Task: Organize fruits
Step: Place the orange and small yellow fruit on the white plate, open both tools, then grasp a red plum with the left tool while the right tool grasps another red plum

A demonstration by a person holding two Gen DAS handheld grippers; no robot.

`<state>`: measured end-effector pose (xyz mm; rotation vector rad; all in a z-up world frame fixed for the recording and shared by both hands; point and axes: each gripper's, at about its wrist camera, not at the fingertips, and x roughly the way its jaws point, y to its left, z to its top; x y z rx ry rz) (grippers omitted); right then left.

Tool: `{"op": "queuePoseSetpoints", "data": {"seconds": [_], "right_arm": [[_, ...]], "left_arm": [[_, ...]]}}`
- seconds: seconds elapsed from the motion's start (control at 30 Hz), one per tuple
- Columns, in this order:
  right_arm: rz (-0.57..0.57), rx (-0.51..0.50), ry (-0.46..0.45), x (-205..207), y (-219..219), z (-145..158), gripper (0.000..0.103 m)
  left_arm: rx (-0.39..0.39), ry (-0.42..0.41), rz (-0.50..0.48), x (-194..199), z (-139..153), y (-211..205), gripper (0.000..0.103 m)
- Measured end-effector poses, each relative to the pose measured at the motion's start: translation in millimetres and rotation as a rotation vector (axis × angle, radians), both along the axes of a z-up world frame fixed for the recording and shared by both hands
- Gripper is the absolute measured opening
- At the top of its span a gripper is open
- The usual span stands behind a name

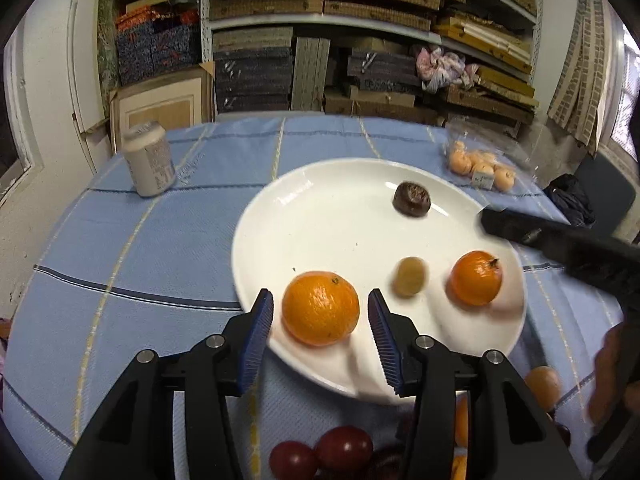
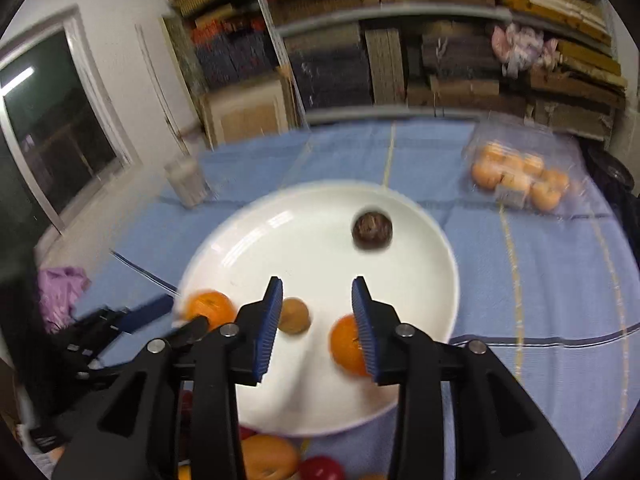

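Observation:
A white plate lies on the blue cloth. My left gripper stands open around an orange that rests on the plate's near rim, with slim gaps at both pads. My right gripper is open over the plate. A small tan fruit lies by its left finger and a second orange sits partly behind its right finger; neither is gripped. A dark brown round fruit lies at the plate's far side.
A clear bag of oranges lies at the back right, and a pale can stands at the back left. Red fruits and more oranges lie loose near the front edge. Packed shelves stand behind the table.

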<state>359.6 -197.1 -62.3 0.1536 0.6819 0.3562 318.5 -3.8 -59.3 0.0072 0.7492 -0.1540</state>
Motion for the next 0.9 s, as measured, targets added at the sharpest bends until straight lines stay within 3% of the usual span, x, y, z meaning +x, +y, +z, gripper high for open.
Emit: {"op": "queuePoseSetpoints", "data": {"seconds": [0.03, 0.07, 0.1, 0.17, 0.2, 0.3, 0.43, 0.5, 0.63, 0.77, 0.9], "right_arm": [[0.009, 0.013, -0.034, -14, -2, 13, 0.036], [0.02, 0.031, -0.092, -35, -5, 30, 0.043], [0.015, 0.046, -0.147, -52, -8, 42, 0.059], [0.001, 0.053, -0.227, -81, -13, 53, 0.081], [-0.003, 0.045, -0.276, -103, -15, 54, 0.082], [-0.046, 0.027, -0.293, -141, -24, 29, 0.082], [-0.154, 0.001, -0.193, -172, -42, -22, 0.083], [-0.139, 0.028, -0.159, -181, -47, -36, 0.086], [-0.13, 0.007, -0.153, -190, -42, -44, 0.092], [-0.13, -0.026, -0.142, -189, -37, -46, 0.095], [-0.147, -0.001, -0.086, -182, -43, -54, 0.095]], "left_arm": [[-0.002, -0.013, 0.0, -5, 5, 2, 0.051], [-0.007, -0.027, 0.001, -11, 10, 5, 0.056], [-0.022, -0.052, 0.009, -20, 18, 11, 0.06], [-0.048, -0.08, 0.022, -34, 25, 20, 0.07], [-0.059, -0.088, 0.027, -43, 27, 25, 0.07], [-0.055, -0.079, 0.049, -69, 20, 37, 0.07], [-0.067, -0.014, 0.105, -101, -4, 57, 0.071], [-0.086, 0.004, 0.126, -114, -12, 66, 0.071], [-0.108, -0.007, 0.123, -134, -15, 68, 0.075], [-0.087, -0.084, 0.093, -143, -7, 54, 0.089], [-0.053, -0.105, 0.058, -137, -4, 35, 0.091]]}}
